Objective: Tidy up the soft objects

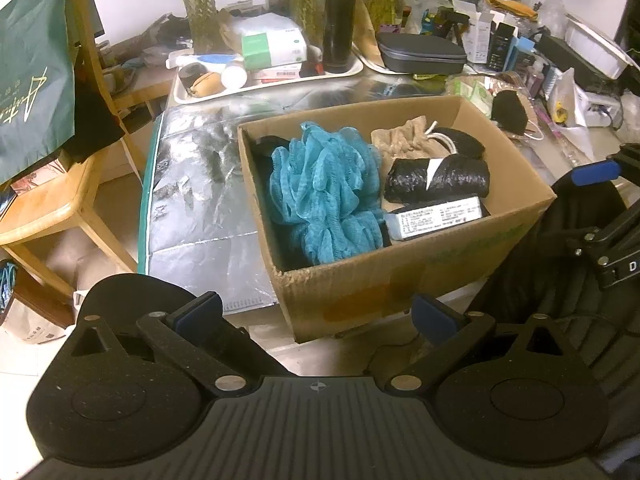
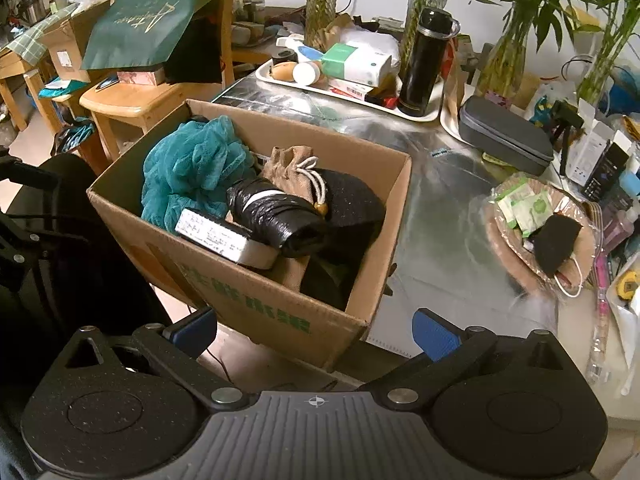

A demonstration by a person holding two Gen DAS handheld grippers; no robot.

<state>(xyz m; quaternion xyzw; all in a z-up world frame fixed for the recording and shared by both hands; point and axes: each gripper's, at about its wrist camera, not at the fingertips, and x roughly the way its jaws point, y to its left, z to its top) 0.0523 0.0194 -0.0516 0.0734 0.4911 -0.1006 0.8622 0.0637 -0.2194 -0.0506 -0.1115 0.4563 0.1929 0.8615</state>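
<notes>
An open cardboard box (image 1: 400, 276) (image 2: 256, 304) sits at the near edge of a foil-covered table. Inside lie a blue mesh bath pouf (image 1: 324, 188) (image 2: 188, 168), a tan drawstring pouch (image 1: 408, 138) (image 2: 292, 168), a black plastic roll (image 1: 440, 178) (image 2: 280, 216), a white-labelled packet (image 1: 436, 218) (image 2: 216, 236) and a black soft item (image 2: 352, 208). My left gripper (image 1: 318, 314) is open and empty, below the box's near wall. My right gripper (image 2: 314, 332) is open and empty, just before the box's near corner. The right gripper also shows in the left wrist view (image 1: 596, 172).
A tray (image 1: 276, 80) (image 2: 344, 94) with a black flask (image 1: 340, 20) (image 2: 424, 60), tissue pack and bottles stands behind the box. A grey case (image 1: 422, 52) (image 2: 504, 136), a black mask (image 2: 556, 240) on packets and clutter lie right. A wooden chair (image 1: 44, 200) (image 2: 136, 104) stands left.
</notes>
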